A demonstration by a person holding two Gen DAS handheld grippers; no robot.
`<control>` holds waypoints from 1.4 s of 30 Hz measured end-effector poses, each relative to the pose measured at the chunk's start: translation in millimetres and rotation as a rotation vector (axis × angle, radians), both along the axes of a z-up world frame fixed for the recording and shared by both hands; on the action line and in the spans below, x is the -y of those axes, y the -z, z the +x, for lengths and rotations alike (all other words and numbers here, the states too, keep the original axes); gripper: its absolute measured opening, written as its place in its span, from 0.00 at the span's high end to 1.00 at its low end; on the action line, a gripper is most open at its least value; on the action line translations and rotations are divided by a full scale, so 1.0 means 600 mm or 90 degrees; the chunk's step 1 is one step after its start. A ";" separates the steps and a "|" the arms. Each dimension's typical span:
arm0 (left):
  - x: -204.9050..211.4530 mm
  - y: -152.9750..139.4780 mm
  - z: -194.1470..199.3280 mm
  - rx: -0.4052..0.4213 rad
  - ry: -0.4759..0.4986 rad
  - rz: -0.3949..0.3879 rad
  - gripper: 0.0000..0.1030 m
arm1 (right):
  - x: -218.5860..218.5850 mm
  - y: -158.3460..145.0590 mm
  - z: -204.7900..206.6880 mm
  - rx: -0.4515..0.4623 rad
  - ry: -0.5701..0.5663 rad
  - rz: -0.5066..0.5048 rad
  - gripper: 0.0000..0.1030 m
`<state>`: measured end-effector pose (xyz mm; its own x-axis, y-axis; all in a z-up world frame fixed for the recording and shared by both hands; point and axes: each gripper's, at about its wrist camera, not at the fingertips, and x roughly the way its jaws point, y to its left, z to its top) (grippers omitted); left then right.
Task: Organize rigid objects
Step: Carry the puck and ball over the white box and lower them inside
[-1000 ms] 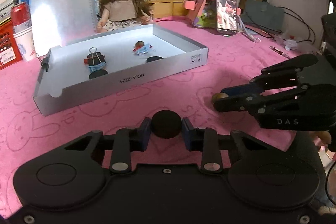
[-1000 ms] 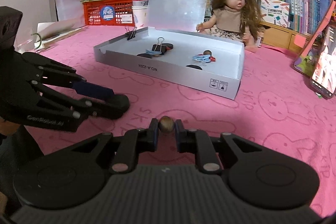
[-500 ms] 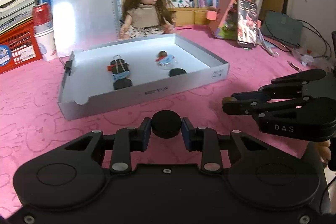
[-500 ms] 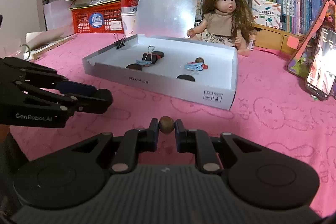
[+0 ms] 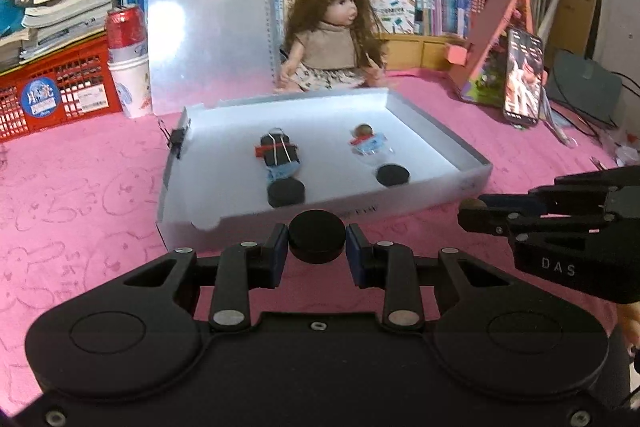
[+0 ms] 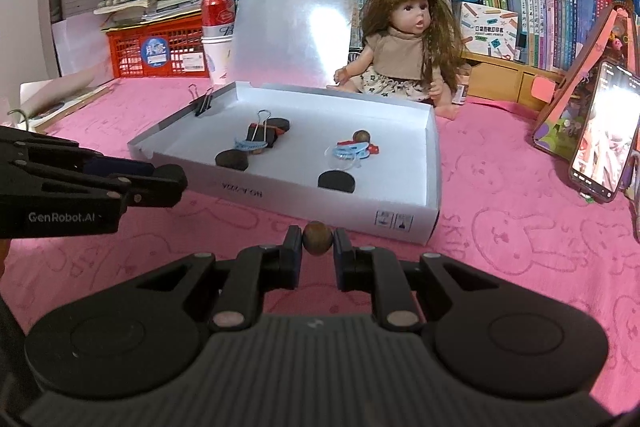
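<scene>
Both claws are loaded, the left gripper (image 5: 317, 251) clamping a black disc (image 5: 317, 235) and the right gripper (image 6: 317, 249) a brown bead (image 6: 317, 237), mid-carry toward the white box (image 6: 404, 217), where each must next clear the near wall and release inside.

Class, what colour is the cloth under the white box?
Pink, printed with faint rabbit outlines; the cloth shows best in the right wrist view, around the box.

Left claw (image 5: 317, 250) at lower centre, clamped on a black disc (image 5: 317, 241). White box (image 5: 400, 205) mid-frame on pink worktop (image 5: 80, 211), two more discs and clips inside. Right claw (image 5: 470, 213) at right edge.
</scene>
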<state>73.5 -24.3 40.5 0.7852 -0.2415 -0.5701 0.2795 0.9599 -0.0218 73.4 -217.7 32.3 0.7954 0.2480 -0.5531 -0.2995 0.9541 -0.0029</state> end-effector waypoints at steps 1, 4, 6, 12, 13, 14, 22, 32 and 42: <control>-0.001 -0.003 0.003 0.002 -0.003 -0.002 0.71 | -0.001 -0.001 0.003 0.001 0.003 0.001 0.80; -0.002 -0.008 0.011 0.005 -0.011 -0.007 0.71 | -0.002 -0.003 0.013 0.000 0.011 0.003 0.80; -0.003 -0.010 0.017 0.005 -0.015 -0.010 0.71 | -0.004 -0.004 0.018 0.001 0.014 0.002 0.80; -0.005 -0.013 0.036 -0.003 -0.022 -0.023 0.71 | -0.007 -0.014 0.033 0.008 0.016 0.008 0.80; -0.005 -0.015 0.041 -0.004 -0.023 -0.026 0.71 | -0.007 -0.016 0.036 0.010 0.017 0.010 0.80; -0.005 -0.015 0.044 -0.005 -0.026 -0.027 0.71 | -0.008 -0.019 0.040 0.013 0.019 0.011 0.80; -0.010 -0.029 0.079 -0.008 -0.032 -0.038 0.71 | -0.012 -0.036 0.074 0.016 0.030 0.018 0.80; -0.018 -0.061 0.182 -0.042 -0.046 -0.070 0.71 | -0.003 -0.064 0.166 -0.031 0.058 0.067 0.80; -0.008 -0.053 0.334 -0.109 -0.085 -0.062 0.71 | 0.023 -0.063 0.313 -0.134 0.114 0.136 0.80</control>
